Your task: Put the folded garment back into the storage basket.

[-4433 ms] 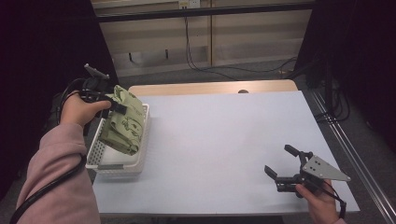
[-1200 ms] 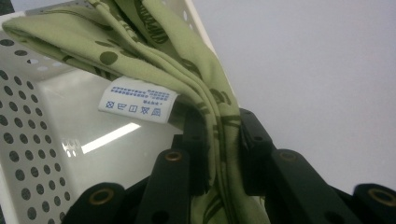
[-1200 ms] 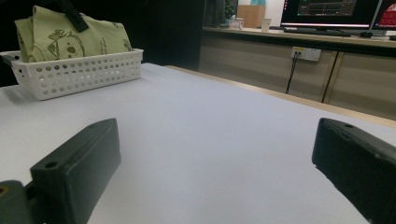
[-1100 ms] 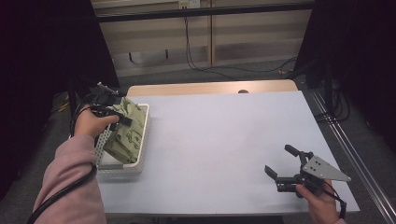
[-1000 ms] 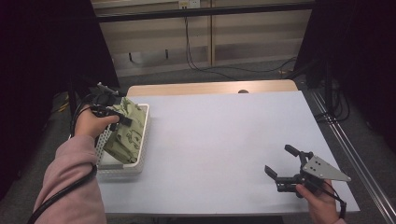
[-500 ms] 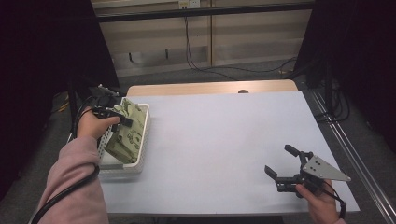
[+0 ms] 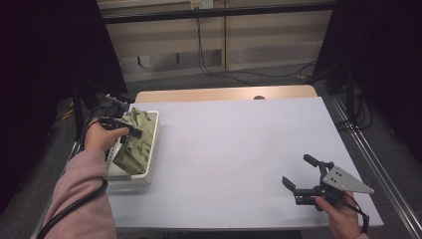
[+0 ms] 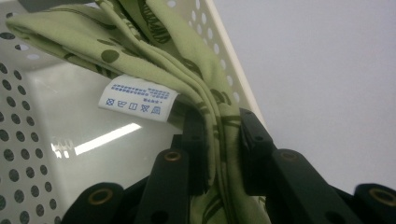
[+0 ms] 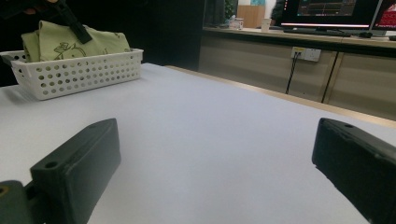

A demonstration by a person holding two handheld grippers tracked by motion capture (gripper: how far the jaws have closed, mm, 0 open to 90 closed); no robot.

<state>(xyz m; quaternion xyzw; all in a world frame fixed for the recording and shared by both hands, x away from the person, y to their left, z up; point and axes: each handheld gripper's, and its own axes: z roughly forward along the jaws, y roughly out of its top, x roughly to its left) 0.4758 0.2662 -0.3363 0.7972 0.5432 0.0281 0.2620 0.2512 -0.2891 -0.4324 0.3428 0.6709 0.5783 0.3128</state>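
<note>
- At the left edge of the worktop point(image 7: 234, 149), the left hand-held gripper point(image 7: 130, 130) is clamped on a folded green patterned cloth point(image 7: 133, 144) that sits in a white perforated basket point(image 7: 152, 149).
- From the left gripper view, the jaws pinch several layers of the cloth point(image 8: 187, 79) together close beside the inner wall of the basket point(image 8: 28, 112); a white care label point(image 8: 137, 98) hangs just above the pinch.
- Judged from this, the step in hand is drawing the cloth up and out of the basket onto the open worktop.
- To do it well, lift straight up first so the folds clear the rim, then carry the cloth across; dragging sideways would likely tip or slide the light basket.
- Since the pinch sits on an edge of the folds, the rest will probably hang and unfold, so raise it high enough before moving over the wall.
- Near the front right corner, the right hand-held gripper point(image 7: 304, 185) rests with its jaws spread wide and nothing between them, well apart from the basket point(image 9: 77, 70).
- It could come across to steady the basket or to catch a free corner of the cloth point(image 9: 79, 42).
</note>
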